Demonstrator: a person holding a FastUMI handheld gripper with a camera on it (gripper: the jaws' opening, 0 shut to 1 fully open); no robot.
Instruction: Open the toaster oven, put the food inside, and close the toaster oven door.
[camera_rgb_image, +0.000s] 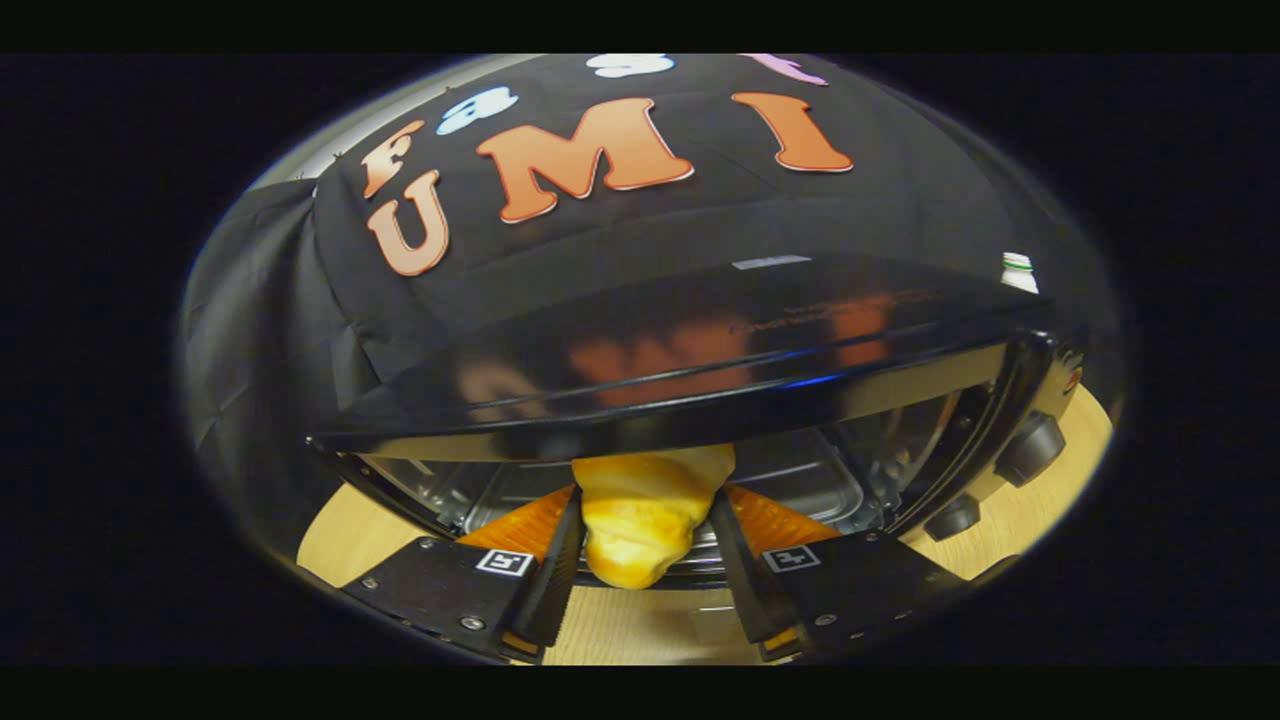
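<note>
Both fingers (560, 560) pinch croissant (640, 525) — gripper (645, 575) narrowly spread | at toaster oven (700, 390) mouth — door open

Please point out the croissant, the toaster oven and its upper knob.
croissant (640, 510), gripper view, middle of the pastry, pressed between both claw fingers.
toaster oven (700, 370), gripper view, glossy top panel.
upper knob (1030, 448), gripper view, its round face.

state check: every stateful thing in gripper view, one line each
toaster oven: open, cavity visible under its top
croissant: held between the jaws, at the oven mouth, far end inside
gripper: shut on croissant, both fingers pressing its sides
knobs: settings unreadable
bottle: upright beyond the oven, cap on
</note>
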